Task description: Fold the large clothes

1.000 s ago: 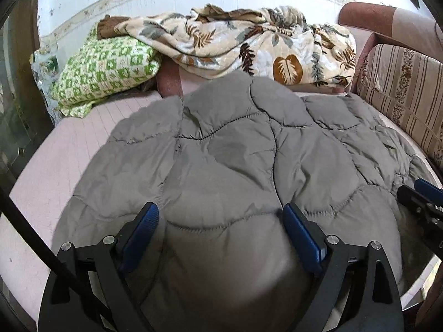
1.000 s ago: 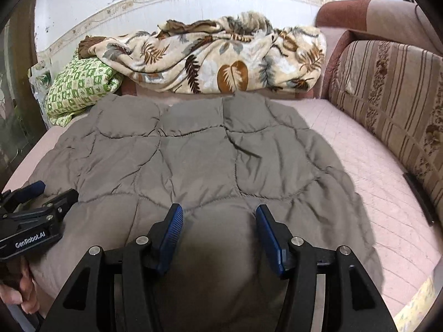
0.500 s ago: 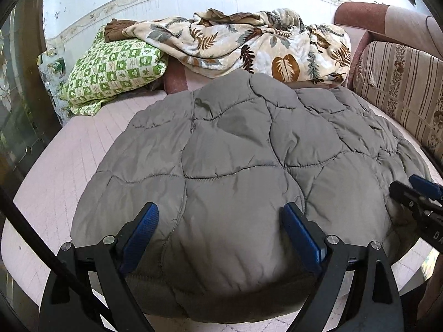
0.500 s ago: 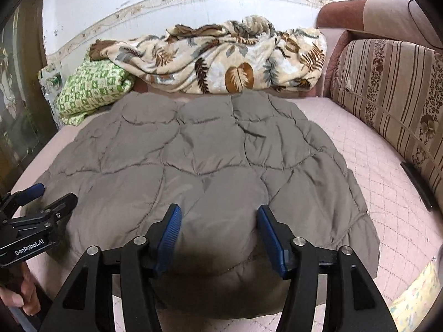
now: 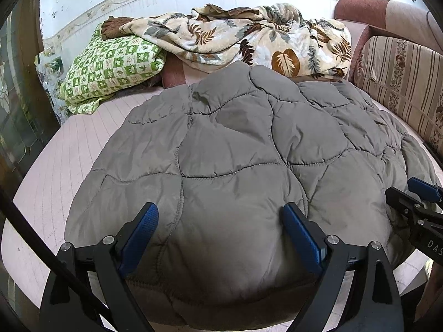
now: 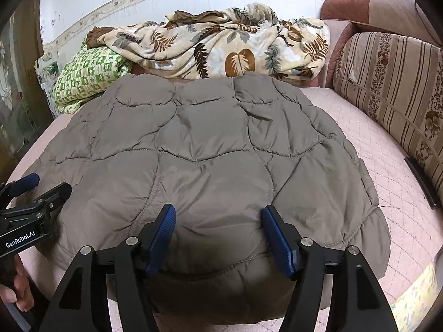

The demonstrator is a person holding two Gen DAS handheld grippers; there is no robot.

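Grey quilted coat spread on the bed, both tools poised at its near hem

The quilted coat [image 5: 235, 166] fills the middle of both frames, lying flat on the pink bed [image 5: 69, 152], its near edge bulging up between each tool's blue pads. The left tool [image 5: 221, 238] stands wide with nothing pinched. The right tool [image 6: 218, 238] is opening, fabric between its jaws but not pressed. I judge a fold has just been laid; next calls for a fresh grip on an edge, probably the near hem at lower frame.
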